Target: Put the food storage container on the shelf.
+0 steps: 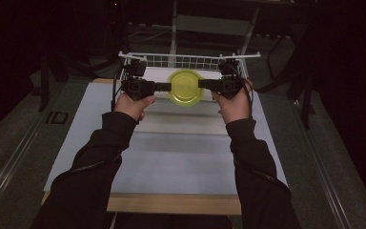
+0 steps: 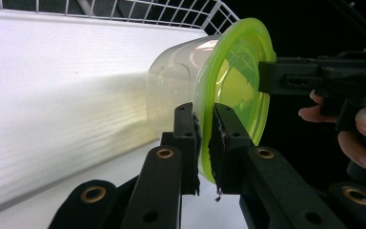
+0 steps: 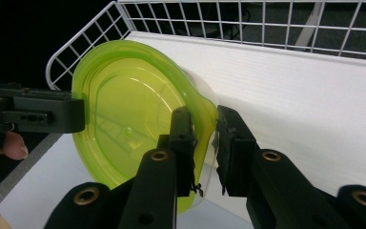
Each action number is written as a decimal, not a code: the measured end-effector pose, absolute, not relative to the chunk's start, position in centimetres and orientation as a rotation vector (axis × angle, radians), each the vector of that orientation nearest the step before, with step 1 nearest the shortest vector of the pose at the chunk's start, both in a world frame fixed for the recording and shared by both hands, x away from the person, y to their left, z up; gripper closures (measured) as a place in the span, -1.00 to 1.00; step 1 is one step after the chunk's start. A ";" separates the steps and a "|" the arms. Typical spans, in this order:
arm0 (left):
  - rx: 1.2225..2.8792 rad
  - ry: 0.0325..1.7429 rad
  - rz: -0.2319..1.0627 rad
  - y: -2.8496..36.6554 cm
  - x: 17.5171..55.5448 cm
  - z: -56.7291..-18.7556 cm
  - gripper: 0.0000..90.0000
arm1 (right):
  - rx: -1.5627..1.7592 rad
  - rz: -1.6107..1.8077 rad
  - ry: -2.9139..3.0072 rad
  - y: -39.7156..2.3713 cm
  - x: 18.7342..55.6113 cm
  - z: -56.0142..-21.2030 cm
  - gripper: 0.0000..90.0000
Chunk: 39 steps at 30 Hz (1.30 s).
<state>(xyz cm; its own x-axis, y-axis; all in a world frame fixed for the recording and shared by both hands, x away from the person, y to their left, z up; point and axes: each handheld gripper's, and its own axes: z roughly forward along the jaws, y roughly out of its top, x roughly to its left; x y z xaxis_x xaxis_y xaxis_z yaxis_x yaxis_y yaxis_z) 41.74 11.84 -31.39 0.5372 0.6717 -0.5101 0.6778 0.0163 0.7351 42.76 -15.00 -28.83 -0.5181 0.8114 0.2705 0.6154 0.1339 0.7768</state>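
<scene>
White table bears a wire basket amid dark surroundings.

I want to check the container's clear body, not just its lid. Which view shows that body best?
The left gripper view: the clear body lies on its side behind the green lid. In the right gripper view, the lid hides nearly all of it. From above, the high view shows just the lid.
</scene>
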 end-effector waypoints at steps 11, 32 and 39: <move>1.667 1.191 -0.001 11.5 43.3 -31.6 0.81 | 1.490 1.282 2.224 -15.1 44.6 -28.7 0.72; 1.607 1.232 0.182 12.5 45.3 -32.3 -0.08 | 1.493 1.334 2.219 -14.3 45.9 -29.5 0.12; 1.587 1.116 0.211 13.3 43.5 -32.3 -0.39 | 1.404 1.357 2.189 -14.4 44.2 -29.0 0.09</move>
<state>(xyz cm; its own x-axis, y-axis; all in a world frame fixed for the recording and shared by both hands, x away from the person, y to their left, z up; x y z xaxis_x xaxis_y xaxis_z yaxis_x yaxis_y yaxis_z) 43.48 13.28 -32.29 0.5352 0.7384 -0.4103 0.5375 0.0770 0.8397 44.19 -14.37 -29.00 -0.5253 0.8022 0.2838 0.6111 0.1235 0.7819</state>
